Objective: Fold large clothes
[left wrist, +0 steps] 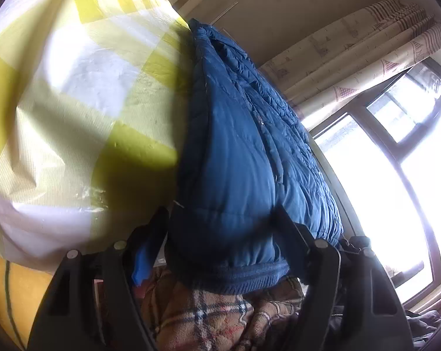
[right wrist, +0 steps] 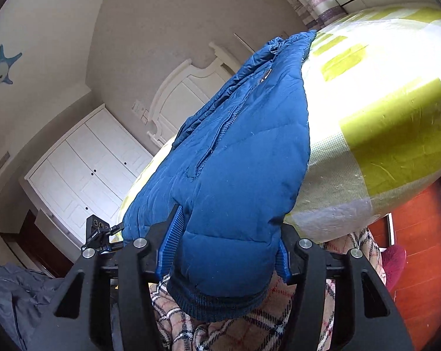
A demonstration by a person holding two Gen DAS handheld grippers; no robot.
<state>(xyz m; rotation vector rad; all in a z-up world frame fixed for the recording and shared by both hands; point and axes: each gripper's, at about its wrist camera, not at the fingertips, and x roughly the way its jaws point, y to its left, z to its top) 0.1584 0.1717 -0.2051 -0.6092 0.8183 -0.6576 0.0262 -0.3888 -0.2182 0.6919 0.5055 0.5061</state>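
Garment: a blue quilted jacket (left wrist: 243,146) hangs lifted off a bed, held by its ribbed hem at two spots.
Left claw (left wrist: 223,234): clamped on one bunch of padded fabric near the hem, the cloth bulging out between its jaws.
Right claw (right wrist: 229,234): likewise closed on a bunch of the jacket near the hem (the ribbed band droops just below the pinch).
Why held so: gripping the hem at two points appears meant to let the jacket's weight pull it straight, so it can be laid flat for a fold.
Where it lies: the far end of the jacket trails against the yellow-and-white checked bedspread (right wrist: 390,134), which fills the space beside it.
Edges: the zipper line runs up the middle; the jacket's outer edge meets the bedspread.
Open room: free bedspread shows on one side; a plaid blanket (left wrist: 208,316) lies bunched directly under both claws, and a window (left wrist: 375,175) and white wardrobe (right wrist: 83,169) stand well apart.
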